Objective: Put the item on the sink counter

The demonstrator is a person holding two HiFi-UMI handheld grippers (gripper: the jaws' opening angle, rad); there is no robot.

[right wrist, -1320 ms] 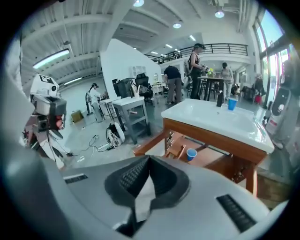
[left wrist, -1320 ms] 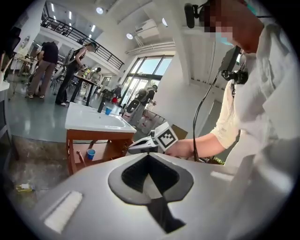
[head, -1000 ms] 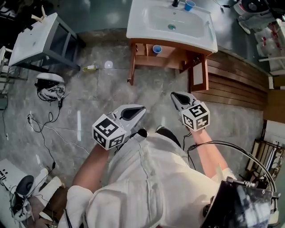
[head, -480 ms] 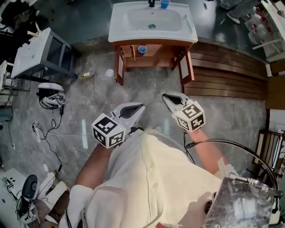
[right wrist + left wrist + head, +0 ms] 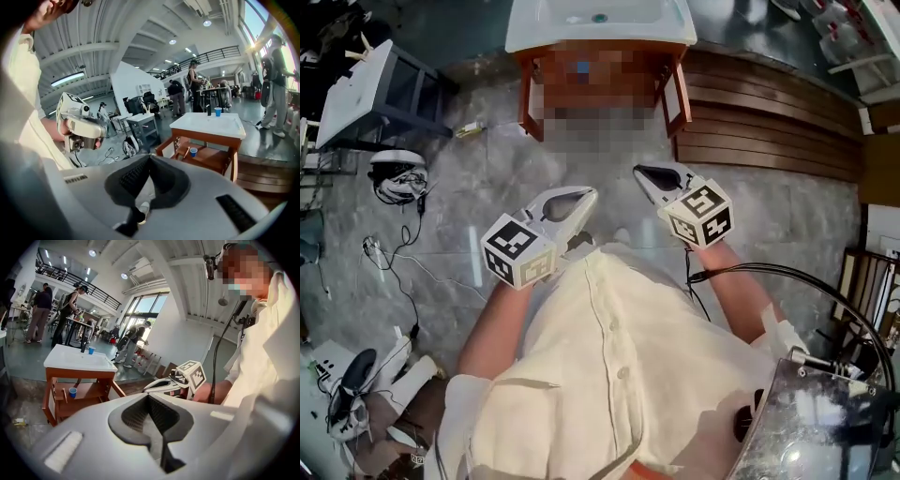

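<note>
The white sink counter (image 5: 598, 23) on its wooden stand (image 5: 528, 98) is at the top of the head view, ahead of me. On it stand a blue cup (image 5: 218, 111) and a dark faucet (image 5: 209, 109). Another blue cup (image 5: 193, 151) sits on the shelf under the basin, also seen as the shelf cup (image 5: 72, 391). My left gripper (image 5: 591, 193) and right gripper (image 5: 640, 172) are held side by side in front of my body, well short of the sink. Both are shut with nothing between the jaws.
A white side table (image 5: 361, 89) stands at the left, with a headset and cables (image 5: 398, 178) on the stone floor. A small bottle (image 5: 469, 129) lies near the stand's left leg. Wooden decking (image 5: 769, 112) runs to the right of the sink. People (image 5: 40, 310) stand far behind.
Both grippers have moved forward toward the sink together with my body. The sink has slid up to the top edge of the head view. The jaws have stayed shut.
</note>
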